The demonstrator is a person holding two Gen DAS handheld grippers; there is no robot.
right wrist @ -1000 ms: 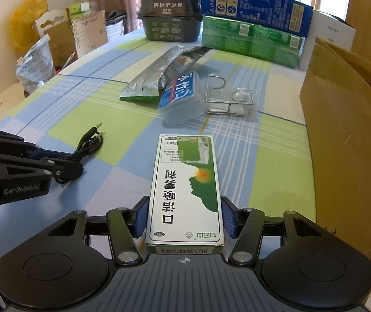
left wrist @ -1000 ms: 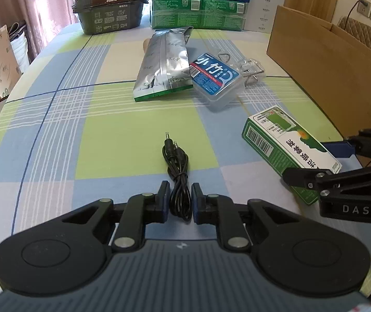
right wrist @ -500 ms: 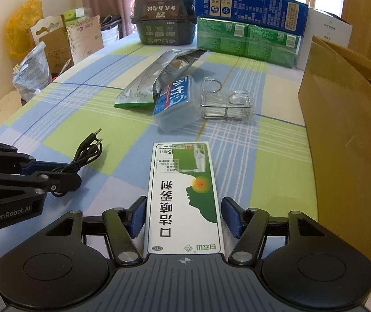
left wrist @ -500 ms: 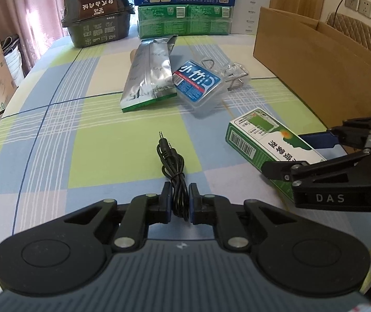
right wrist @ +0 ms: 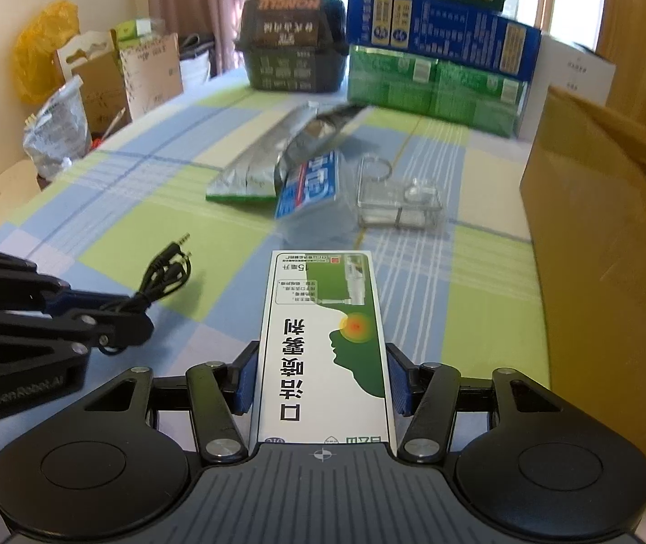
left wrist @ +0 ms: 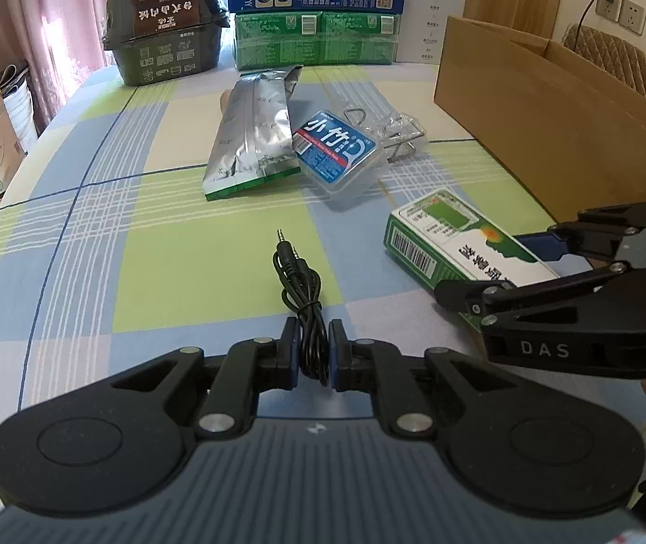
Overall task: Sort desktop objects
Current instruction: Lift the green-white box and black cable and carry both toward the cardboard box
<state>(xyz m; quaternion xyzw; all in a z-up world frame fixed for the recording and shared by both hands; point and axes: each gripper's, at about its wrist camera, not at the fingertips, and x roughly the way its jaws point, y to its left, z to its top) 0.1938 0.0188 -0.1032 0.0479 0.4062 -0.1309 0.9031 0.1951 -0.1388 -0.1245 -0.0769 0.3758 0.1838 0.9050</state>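
Note:
A coiled black audio cable (left wrist: 298,272) lies on the checked tablecloth, its near end pinched between the pads of my left gripper (left wrist: 314,340), which is shut on it. The same cable (right wrist: 164,272) and left gripper (right wrist: 110,313) show at the left of the right wrist view. A long green and white medicine box (right wrist: 323,317) lies flat between the fingers of my right gripper (right wrist: 323,376). Its jaws are closing and the blue pads meet the box's long sides. In the left wrist view that box (left wrist: 450,235) and the right gripper (left wrist: 481,267) are at the right.
A tall cardboard box (right wrist: 604,249) stands along the right side. Beyond the grippers lie a silver foil pouch (left wrist: 250,136), a clear plastic case with a blue label (left wrist: 336,149) and a small wire rack (left wrist: 400,131). Stacked cartons (left wrist: 314,13) and a black container (left wrist: 164,31) line the far edge.
The right jaws stood slightly wider half a second ago and have drawn in against the box's sides. The left gripper keeps its hold on the cable.

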